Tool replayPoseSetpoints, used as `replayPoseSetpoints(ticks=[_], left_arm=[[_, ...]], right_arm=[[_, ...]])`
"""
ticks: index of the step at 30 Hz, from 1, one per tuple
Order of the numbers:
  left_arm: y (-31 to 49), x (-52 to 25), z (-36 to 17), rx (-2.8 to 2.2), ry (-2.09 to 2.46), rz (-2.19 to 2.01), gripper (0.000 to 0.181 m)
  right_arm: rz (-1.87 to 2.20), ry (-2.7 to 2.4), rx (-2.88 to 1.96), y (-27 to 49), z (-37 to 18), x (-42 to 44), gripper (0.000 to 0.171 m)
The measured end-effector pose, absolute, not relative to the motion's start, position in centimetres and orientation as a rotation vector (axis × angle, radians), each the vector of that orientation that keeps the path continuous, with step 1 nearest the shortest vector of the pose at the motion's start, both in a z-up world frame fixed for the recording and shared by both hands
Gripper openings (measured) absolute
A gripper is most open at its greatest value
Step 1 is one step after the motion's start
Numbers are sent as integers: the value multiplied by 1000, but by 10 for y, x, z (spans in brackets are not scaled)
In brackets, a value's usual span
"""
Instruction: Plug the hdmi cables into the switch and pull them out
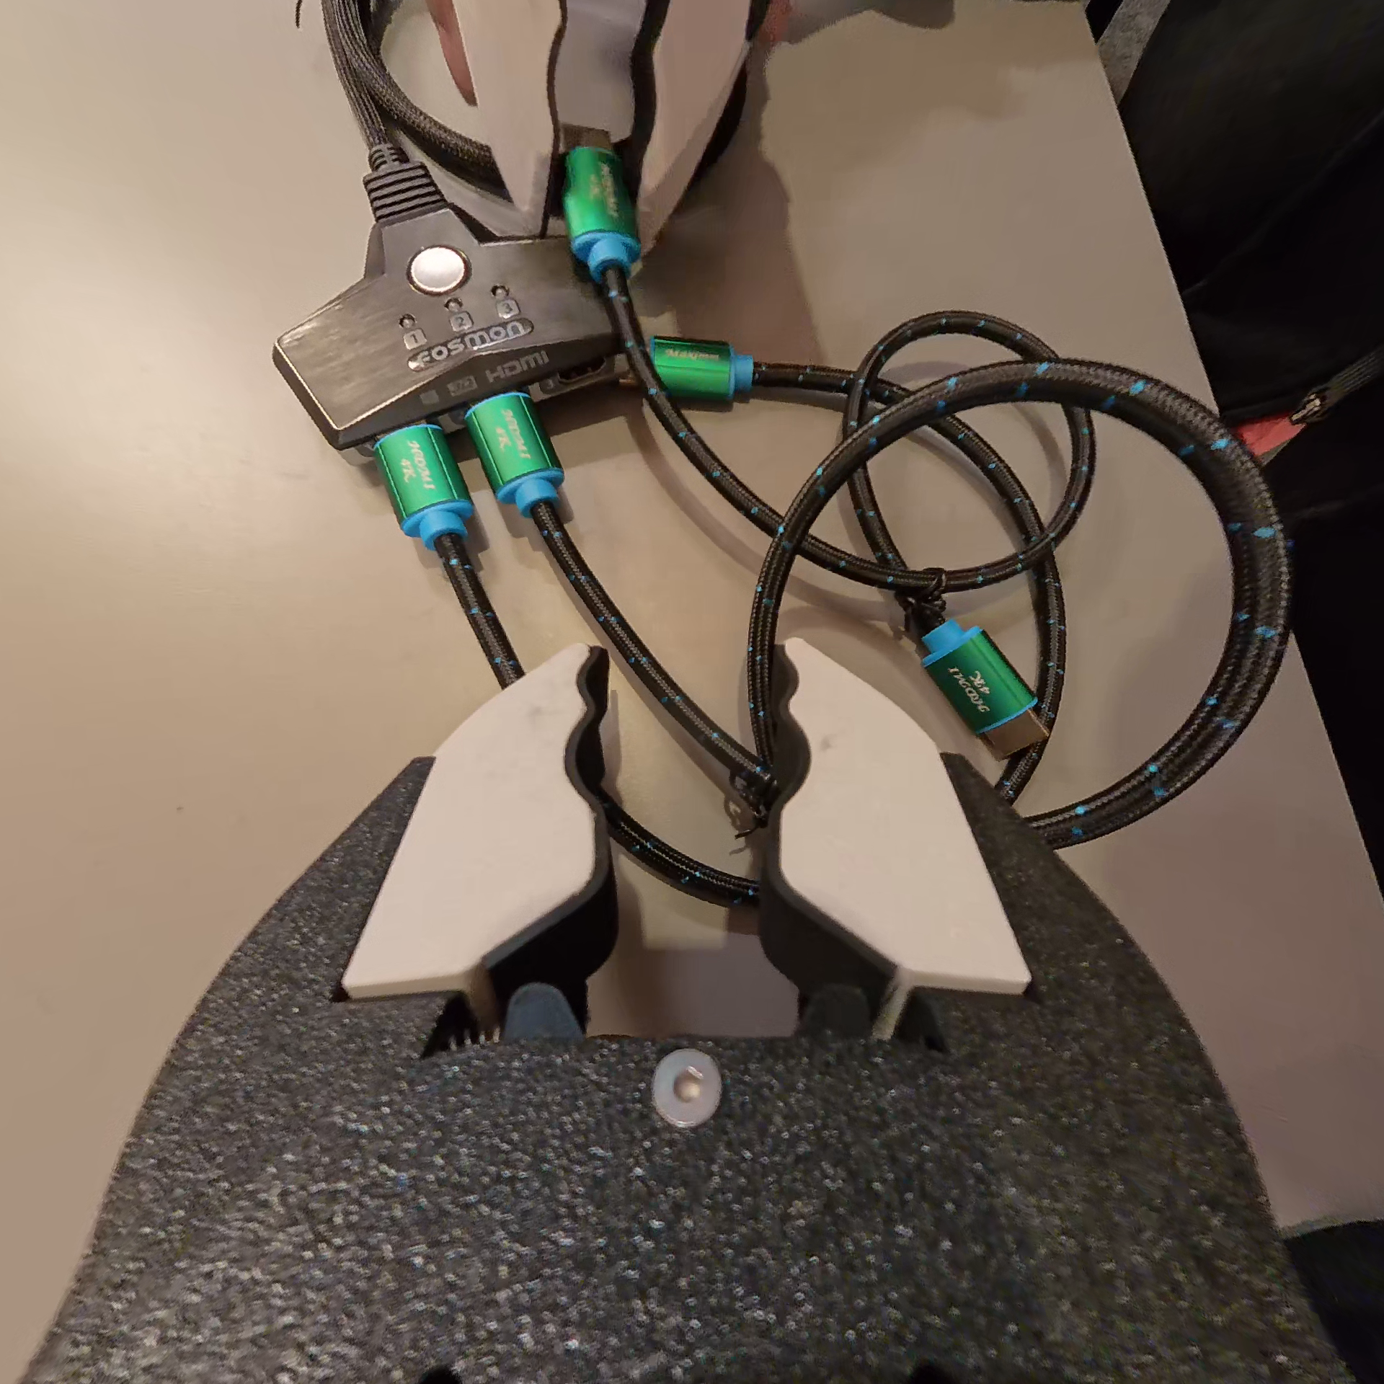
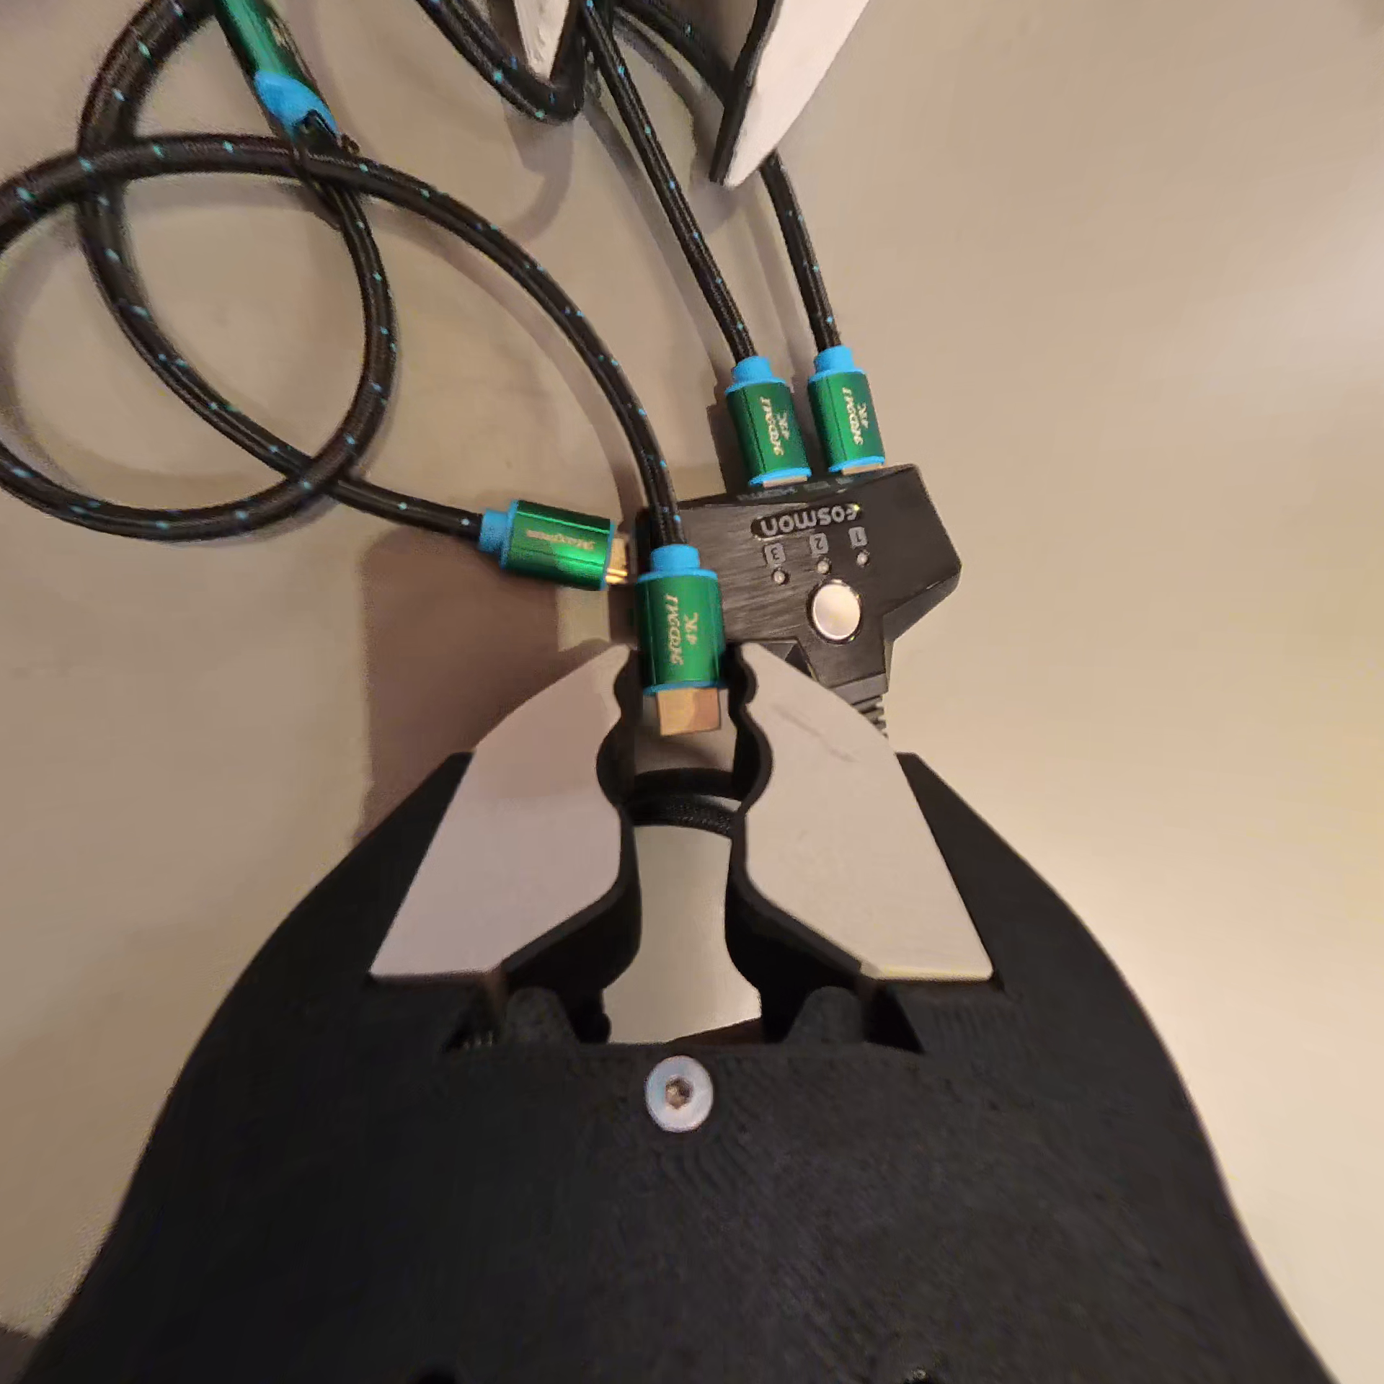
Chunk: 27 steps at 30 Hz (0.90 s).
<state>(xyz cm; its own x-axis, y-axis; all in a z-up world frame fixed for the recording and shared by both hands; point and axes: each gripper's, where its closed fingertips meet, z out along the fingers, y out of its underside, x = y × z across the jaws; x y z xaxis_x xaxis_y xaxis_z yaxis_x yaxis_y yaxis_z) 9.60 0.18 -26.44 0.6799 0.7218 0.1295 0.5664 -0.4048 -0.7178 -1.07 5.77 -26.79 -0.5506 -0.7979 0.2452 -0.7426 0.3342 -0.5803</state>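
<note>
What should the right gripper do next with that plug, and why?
Probably turn the held plug end for end and bring it to the free third port. Its gold tip faces the right gripper, away from the switch, whose other two ports are filled. The left gripper is open.

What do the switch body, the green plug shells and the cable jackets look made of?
Switch body: looks like brushed black metal, going by the fine parallel grain; could be coated plastic.
Green plug shells: probably anodised aluminium, glossy metallic green sheen; blue collars look like matte plastic or rubber.
Cable jackets: woven braid, likely nylon, black with blue flecks, weave texture visible.
</note>
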Motion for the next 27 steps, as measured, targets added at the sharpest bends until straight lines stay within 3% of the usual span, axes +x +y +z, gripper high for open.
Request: replayPoseSetpoints(ticks=[10, 27], left_arm=[[1, 96, -264, -2117, -990, 257, 43], [1, 96, -267, -2117, -1004, 244, 44]], right_arm=[[-1167, 2202, -1186, 68, -223, -8, 21], [-1278, 2074, -1013, 56, -201, 8, 21]])
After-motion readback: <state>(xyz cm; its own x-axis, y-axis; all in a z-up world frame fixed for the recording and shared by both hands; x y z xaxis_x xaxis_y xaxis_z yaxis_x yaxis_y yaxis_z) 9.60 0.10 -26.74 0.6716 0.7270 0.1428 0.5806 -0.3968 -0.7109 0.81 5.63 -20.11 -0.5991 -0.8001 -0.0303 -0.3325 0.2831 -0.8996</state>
